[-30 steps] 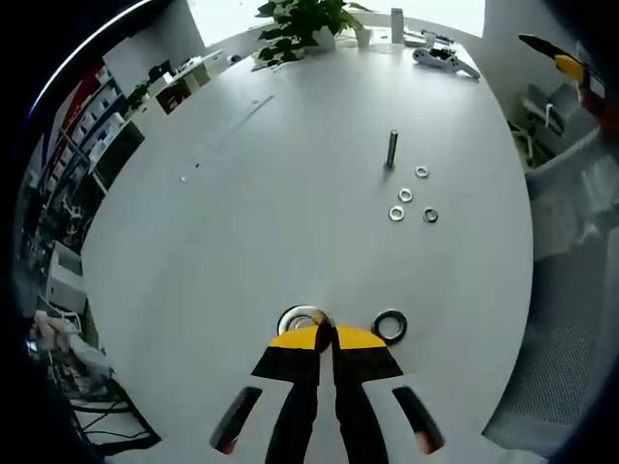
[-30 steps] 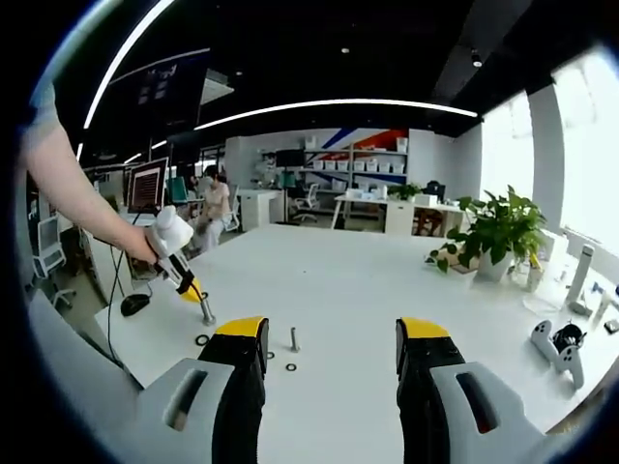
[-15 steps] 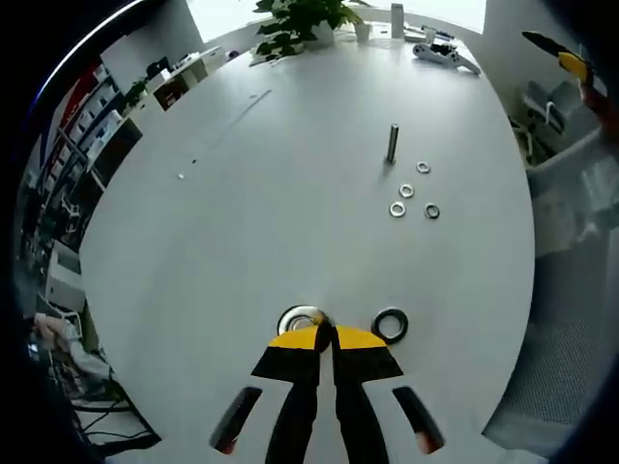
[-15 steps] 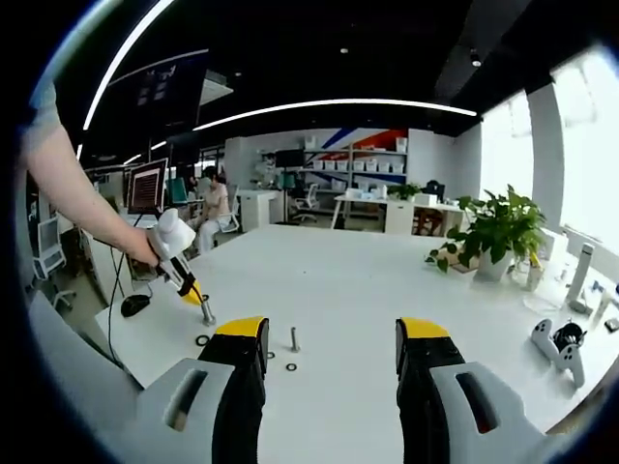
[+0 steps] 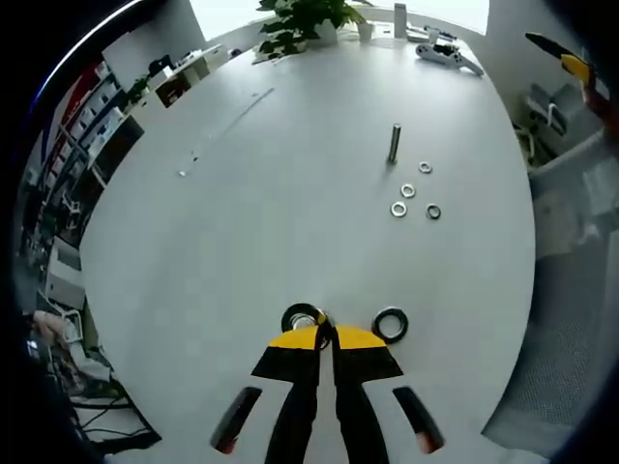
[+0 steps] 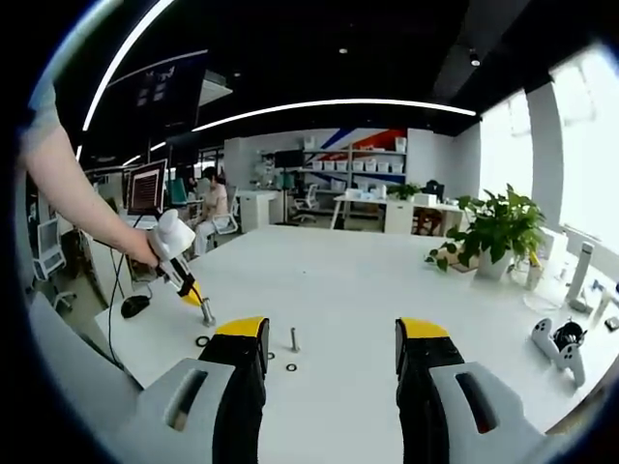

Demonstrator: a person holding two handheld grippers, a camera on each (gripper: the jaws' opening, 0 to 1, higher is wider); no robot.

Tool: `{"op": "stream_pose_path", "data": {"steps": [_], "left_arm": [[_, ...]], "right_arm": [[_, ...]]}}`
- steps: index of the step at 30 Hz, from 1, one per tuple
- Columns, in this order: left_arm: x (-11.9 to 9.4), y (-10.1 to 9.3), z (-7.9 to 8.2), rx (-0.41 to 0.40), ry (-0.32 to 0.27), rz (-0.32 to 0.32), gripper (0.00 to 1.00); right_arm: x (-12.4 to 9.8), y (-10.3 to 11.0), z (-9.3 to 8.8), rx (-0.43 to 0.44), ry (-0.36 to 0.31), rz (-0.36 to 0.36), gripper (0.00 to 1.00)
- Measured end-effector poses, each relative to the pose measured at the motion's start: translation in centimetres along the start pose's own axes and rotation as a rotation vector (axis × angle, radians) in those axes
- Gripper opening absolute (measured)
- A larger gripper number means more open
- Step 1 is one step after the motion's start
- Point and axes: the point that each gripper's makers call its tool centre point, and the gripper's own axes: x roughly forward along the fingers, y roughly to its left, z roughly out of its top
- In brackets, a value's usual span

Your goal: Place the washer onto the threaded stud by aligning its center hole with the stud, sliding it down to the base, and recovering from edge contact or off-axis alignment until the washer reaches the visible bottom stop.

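The left tool (image 5: 323, 332), jaws closed, pinches a washer (image 5: 303, 316) at its rim on the surface (image 5: 251, 213), well short of the stud (image 5: 395, 143). The right tool (image 6: 329, 338) hangs open and empty.

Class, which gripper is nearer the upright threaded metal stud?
Right. The right gripper hangs open just before the upright threaded metal stud; the left gripper sits across the table by two large washers.

Left gripper (image 5: 324, 333) jaws pressed together, apparently pinching something; right gripper (image 6: 331, 338) jaws spread wide.
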Motion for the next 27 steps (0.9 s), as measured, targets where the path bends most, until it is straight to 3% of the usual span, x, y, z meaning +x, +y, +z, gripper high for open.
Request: {"op": "stream_pose_path", "data": {"steps": [10,27], "left_arm": [[0.3,0.8,0.0,-0.008,-0.01,0.006,0.02],[-0.4,-0.2,0.2,-0.03,-0.021,0.007,0.0]], "right_arm": [[0.1,-0.3,-0.1,0.0,-0.001,-0.001,0.55],[0.1,-0.4,-0.2,0.0,-0.001,-0.001,0.55]]}}
